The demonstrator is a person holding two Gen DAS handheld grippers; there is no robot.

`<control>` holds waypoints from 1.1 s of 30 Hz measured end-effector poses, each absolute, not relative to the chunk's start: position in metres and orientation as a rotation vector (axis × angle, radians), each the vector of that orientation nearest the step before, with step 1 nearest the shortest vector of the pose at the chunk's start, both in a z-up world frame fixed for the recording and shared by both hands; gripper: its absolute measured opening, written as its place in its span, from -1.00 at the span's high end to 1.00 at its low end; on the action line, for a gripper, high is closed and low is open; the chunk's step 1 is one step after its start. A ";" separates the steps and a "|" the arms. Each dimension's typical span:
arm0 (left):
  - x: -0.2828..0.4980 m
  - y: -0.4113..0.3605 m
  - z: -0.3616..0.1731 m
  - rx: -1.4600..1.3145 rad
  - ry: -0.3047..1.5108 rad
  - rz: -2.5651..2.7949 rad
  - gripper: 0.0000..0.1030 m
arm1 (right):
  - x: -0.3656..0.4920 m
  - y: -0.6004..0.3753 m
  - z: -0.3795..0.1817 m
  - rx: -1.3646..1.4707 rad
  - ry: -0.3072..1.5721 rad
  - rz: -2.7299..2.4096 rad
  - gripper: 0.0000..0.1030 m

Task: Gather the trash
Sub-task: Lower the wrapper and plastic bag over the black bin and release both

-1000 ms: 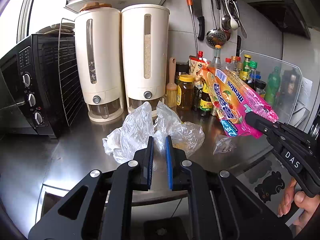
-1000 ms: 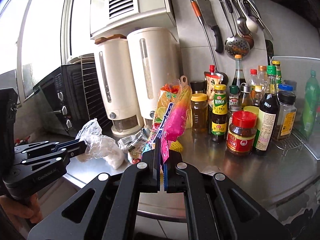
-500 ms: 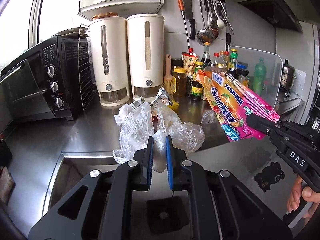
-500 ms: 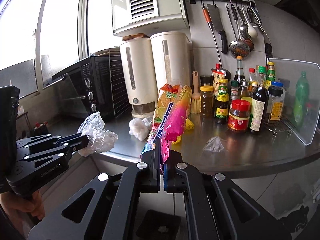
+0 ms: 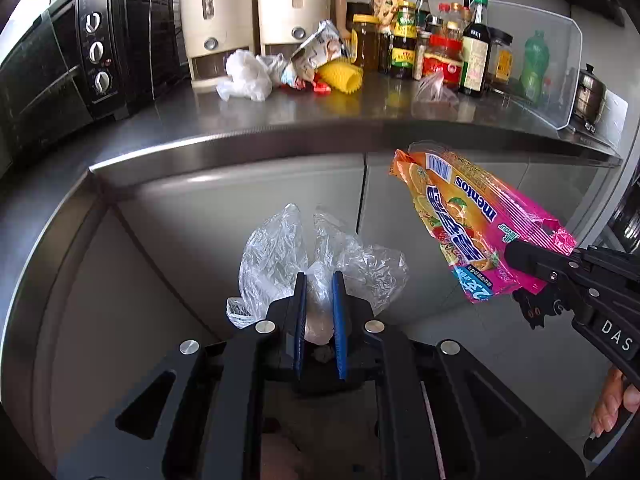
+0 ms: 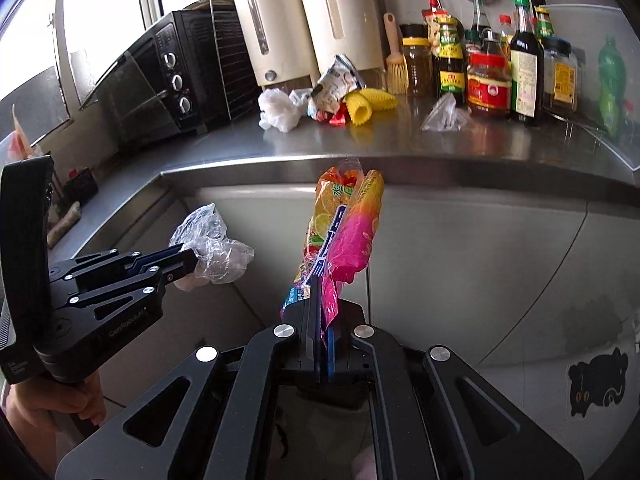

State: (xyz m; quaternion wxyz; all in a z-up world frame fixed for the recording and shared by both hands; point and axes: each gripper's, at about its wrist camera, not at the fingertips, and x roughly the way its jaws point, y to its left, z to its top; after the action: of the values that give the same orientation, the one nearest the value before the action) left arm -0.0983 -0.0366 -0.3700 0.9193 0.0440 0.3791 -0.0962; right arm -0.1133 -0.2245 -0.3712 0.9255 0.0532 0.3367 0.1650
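My left gripper (image 5: 319,280) is shut on a crumpled clear plastic bag (image 5: 280,256) and holds it below the counter edge, in front of the cabinet doors. It shows in the right wrist view (image 6: 192,258) too, with the bag (image 6: 216,246). My right gripper (image 6: 322,284) is shut on a pink and orange Mentos candy wrapper (image 6: 344,224), also below counter height; the wrapper (image 5: 476,220) and gripper (image 5: 516,258) show in the left wrist view. On the counter lie a white plastic bag (image 5: 244,76), a crumpled wrapper (image 5: 316,54), a yellow foam net (image 5: 340,76) and a small clear bag (image 5: 434,88).
The steel counter (image 5: 280,120) carries a black toaster oven (image 5: 60,56), two cream dispensers (image 6: 304,20) and several sauce bottles and jars (image 6: 488,60). Grey cabinet doors (image 6: 480,260) stand below the counter. A clear splash guard (image 5: 560,60) is at right.
Both grippers have pulled back from the counter and dropped below its edge, each still holding its piece of trash. The counter now sits high in both views.
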 end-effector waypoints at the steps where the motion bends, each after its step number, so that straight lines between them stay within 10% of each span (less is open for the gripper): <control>1: -0.096 -0.036 -0.381 0.090 0.800 -0.195 0.79 | -0.110 -0.225 -0.382 0.117 0.717 0.339 0.93; 33: 0.020 -0.030 -0.637 0.020 1.367 -0.155 0.77 | 0.034 -0.171 -0.651 0.301 1.414 0.277 0.86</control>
State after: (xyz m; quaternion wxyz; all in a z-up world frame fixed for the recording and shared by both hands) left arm 0.0203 -0.0303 -0.6370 0.7724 0.0091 0.6310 -0.0717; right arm 0.0343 -0.1709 -0.6507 0.7413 0.1374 0.6447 0.1263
